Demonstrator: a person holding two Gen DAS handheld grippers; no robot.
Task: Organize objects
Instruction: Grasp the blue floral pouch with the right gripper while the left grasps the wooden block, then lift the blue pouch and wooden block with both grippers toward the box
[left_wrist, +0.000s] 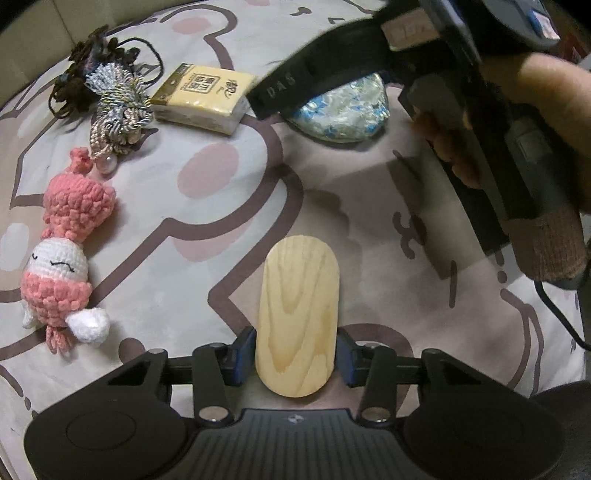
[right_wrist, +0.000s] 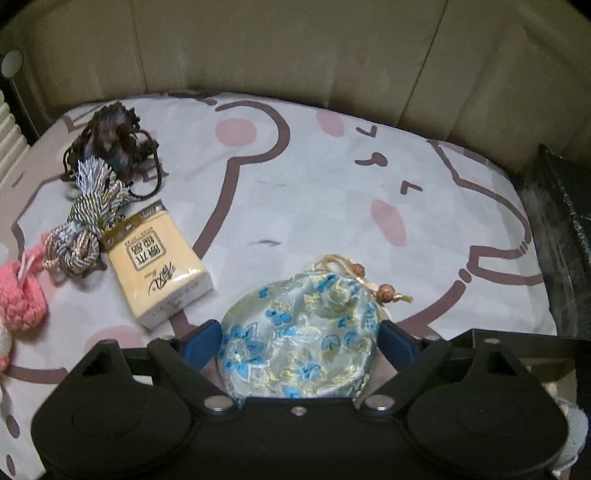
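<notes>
Two grippers point down: left (left_wrist: 297, 354) astride wooden block (left_wrist: 297, 317), right (right_wrist: 299, 341) astride pouch (right_wrist: 299, 332).

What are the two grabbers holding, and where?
Left gripper pinches the wooden piece near its lower end. Right gripper straddles the flowered pouch's sides; grip unclear.

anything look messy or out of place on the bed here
Mostly tidy. The cords at the far left lie in a tangled heap, a dark bundle overlapping a pale twisted one. The crochet doll lies flat on its side. Nothing looks spilled or damaged.
</notes>
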